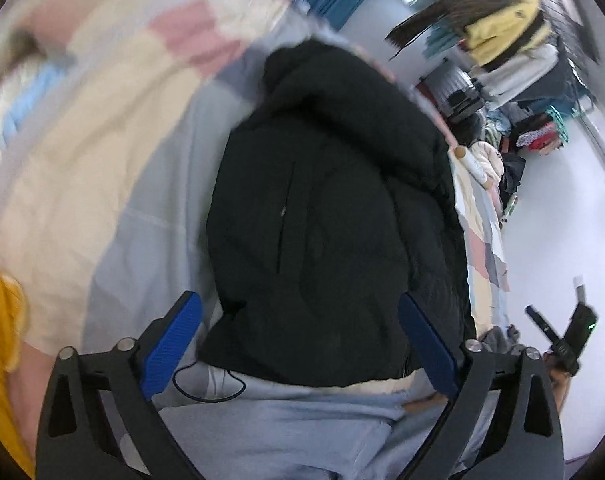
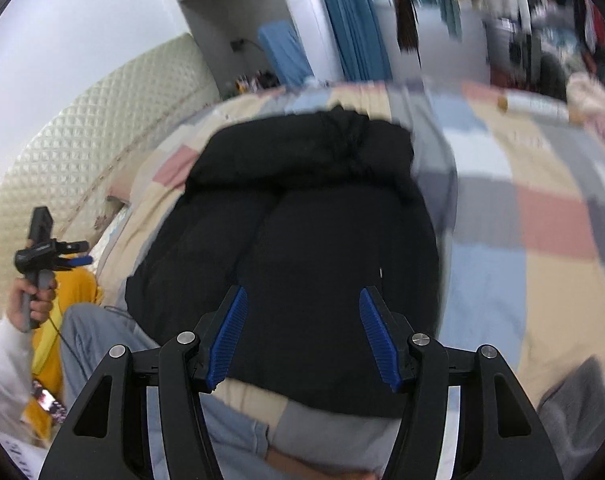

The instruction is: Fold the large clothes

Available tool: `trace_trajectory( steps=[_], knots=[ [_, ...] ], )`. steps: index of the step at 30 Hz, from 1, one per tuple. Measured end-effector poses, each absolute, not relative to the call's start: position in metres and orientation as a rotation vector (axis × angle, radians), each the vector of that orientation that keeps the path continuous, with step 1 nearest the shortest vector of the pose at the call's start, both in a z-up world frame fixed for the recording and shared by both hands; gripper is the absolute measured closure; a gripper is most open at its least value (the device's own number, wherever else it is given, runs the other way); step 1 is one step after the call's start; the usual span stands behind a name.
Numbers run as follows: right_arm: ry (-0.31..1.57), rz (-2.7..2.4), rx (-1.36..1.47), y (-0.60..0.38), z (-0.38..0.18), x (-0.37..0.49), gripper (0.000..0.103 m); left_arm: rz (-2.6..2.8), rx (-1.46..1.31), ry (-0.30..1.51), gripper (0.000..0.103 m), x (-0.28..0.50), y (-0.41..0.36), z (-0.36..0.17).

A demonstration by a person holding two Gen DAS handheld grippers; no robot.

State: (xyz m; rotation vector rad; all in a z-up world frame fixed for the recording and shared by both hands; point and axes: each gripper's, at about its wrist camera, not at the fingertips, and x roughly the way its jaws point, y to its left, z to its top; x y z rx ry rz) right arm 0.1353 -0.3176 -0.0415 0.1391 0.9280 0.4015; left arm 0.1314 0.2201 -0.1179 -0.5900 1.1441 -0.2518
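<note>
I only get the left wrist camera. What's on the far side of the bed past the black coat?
Observer: A cream quilted headboard lines the bed's far side; your view misses it.
Operator: Is my right gripper holding anything?
Observer: No, the right gripper is open over the black coat, holding nothing.
Operator: Does the coat look folded?
Observer: From the right wrist view it lies as one puffy bundle on the patchwork bedspread, a crease running down its middle.
</note>
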Motion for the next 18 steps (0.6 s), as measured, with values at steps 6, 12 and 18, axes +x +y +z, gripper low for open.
trace_trajectory(
  steps=[6, 12, 18],
  knots=[
    [1.069, 0.383, 0.256, -0.352, -0.094, 0.148, 0.042, -0.253, -0.652, 1.306, 0.014, 0.144, 0.222, -0.167],
    [1.153, 0.388, 0.321, -0.374, -0.128, 0.161, 0.033, -0.258, -0.654, 1.414, 0.021, 0.154, 0.216, -0.181],
    [1.233, 0.391, 0.401, -0.391, -0.161, 0.173, 0.025, -0.226, -0.619, 1.533, 0.021, 0.174, 0.207, -0.204]
  ],
)
